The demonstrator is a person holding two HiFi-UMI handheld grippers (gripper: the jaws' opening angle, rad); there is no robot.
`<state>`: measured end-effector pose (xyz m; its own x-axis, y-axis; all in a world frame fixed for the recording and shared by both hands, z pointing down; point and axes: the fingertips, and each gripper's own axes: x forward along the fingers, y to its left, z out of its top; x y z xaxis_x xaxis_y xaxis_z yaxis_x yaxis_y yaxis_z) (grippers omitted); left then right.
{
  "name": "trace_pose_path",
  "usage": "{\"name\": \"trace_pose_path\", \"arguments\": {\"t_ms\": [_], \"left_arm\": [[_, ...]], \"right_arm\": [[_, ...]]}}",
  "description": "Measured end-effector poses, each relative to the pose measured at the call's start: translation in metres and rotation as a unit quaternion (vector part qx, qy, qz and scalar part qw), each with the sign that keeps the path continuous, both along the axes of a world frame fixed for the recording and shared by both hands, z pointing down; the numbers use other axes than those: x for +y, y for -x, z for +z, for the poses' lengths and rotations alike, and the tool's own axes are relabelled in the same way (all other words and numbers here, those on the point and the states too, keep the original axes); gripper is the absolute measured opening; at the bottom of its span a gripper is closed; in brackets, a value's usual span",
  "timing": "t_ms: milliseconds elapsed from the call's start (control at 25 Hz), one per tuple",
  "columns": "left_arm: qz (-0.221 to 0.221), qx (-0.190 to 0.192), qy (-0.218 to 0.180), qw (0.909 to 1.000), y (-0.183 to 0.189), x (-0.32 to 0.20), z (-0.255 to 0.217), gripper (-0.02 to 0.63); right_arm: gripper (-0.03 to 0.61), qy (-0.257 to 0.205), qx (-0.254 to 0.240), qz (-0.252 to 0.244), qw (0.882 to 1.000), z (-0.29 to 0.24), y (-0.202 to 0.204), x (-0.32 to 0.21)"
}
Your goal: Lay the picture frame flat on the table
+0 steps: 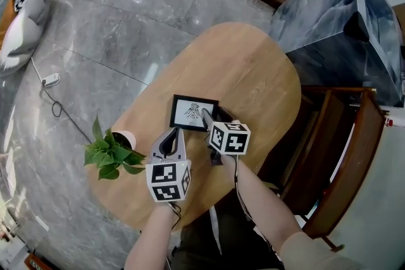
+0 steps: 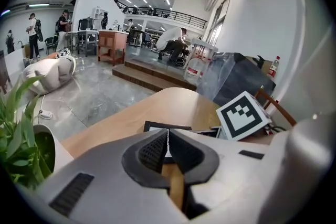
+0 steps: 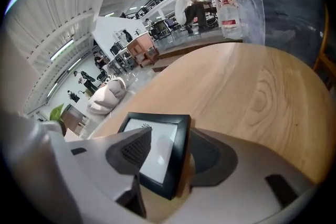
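A black picture frame [image 1: 194, 112] with a white print sits near the middle of the oval wooden table [image 1: 253, 66], face turned upward; whether it lies fully flat I cannot tell. My right gripper [image 1: 212, 116] is at its right edge. In the right gripper view the jaws stand wide apart around that edge of the frame [image 3: 157, 155], one over the glass and one behind, with gaps showing. My left gripper [image 1: 172, 131] hovers just in front of the frame, shut and empty. Past its closed tips [image 2: 167, 131] the frame's top edge [image 2: 167, 126] shows.
A small potted plant [image 1: 111, 155] stands at the table's left edge, close to my left gripper. A wooden chair [image 1: 348, 155] and a dark marbled block [image 1: 342, 22] are to the right of the table. A cable [image 1: 54, 98] lies on the grey floor.
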<state>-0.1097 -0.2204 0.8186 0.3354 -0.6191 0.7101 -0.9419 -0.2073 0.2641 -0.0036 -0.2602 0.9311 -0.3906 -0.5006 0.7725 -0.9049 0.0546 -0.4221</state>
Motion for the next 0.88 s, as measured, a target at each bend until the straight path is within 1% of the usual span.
{"name": "trace_pose_path", "arguments": {"t_ms": [200, 400, 520, 640, 760, 880], "left_arm": [[0.005, 0.003, 0.005, 1.0000, -0.002, -0.001, -0.008, 0.011], [0.012, -0.003, -0.002, 0.9999, 0.001, -0.006, -0.035, 0.011], [0.012, -0.008, -0.011, 0.9998, 0.006, -0.011, -0.058, 0.011], [0.017, -0.014, -0.021, 0.9996, 0.009, -0.015, -0.085, 0.011], [0.027, -0.029, -0.038, 0.9985, 0.010, -0.019, -0.117, 0.011], [0.031, -0.030, -0.053, 0.9977, 0.006, -0.020, -0.152, 0.011]], "right_arm": [[0.193, -0.001, -0.005, 0.005, 1.000, -0.015, -0.013, 0.000], [0.112, -0.026, 0.000, -0.007, 1.000, -0.057, -0.022, -0.006], [0.080, -0.045, -0.003, -0.013, 0.999, -0.092, -0.026, -0.011], [0.038, -0.069, 0.001, -0.028, 0.997, -0.134, -0.029, -0.014], [0.021, -0.095, 0.001, -0.048, 0.994, -0.179, -0.028, -0.015], [0.014, -0.114, -0.007, -0.058, 0.992, -0.224, -0.030, -0.014]]}}
